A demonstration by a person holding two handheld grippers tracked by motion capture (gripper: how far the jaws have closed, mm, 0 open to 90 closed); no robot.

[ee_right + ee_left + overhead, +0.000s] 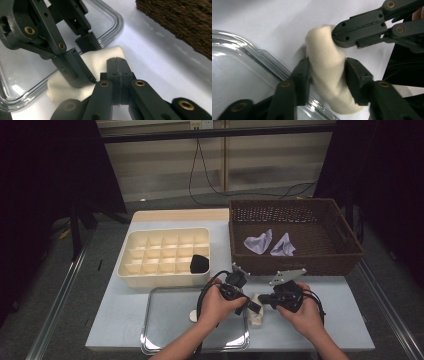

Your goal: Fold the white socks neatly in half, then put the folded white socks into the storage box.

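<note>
Two grippers work one soft cream rolled cloth [329, 75] lying at the clear tray's [244, 75] 3 o'clock edge. Left gripper [327, 75] straddles its middle, jaws touching both flanks; right gripper [117, 72], pressed together, pinches its end. Light and limp, it probably slips unless gripped mid-roll.

Overhead looks forward-down; both claw cameras closely share the cream cloth [327, 72].

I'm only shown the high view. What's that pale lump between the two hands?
Observer: A cream cloth. The left claw straddles it, with a pad touching each side.
Operator: And the other claw?
Observer: The right claw is shut, its tip against one end of the cloth.
Operator: Is the cloth in the tray?
Observer: No. It lies on the white table, right against the tray's rim.
</note>
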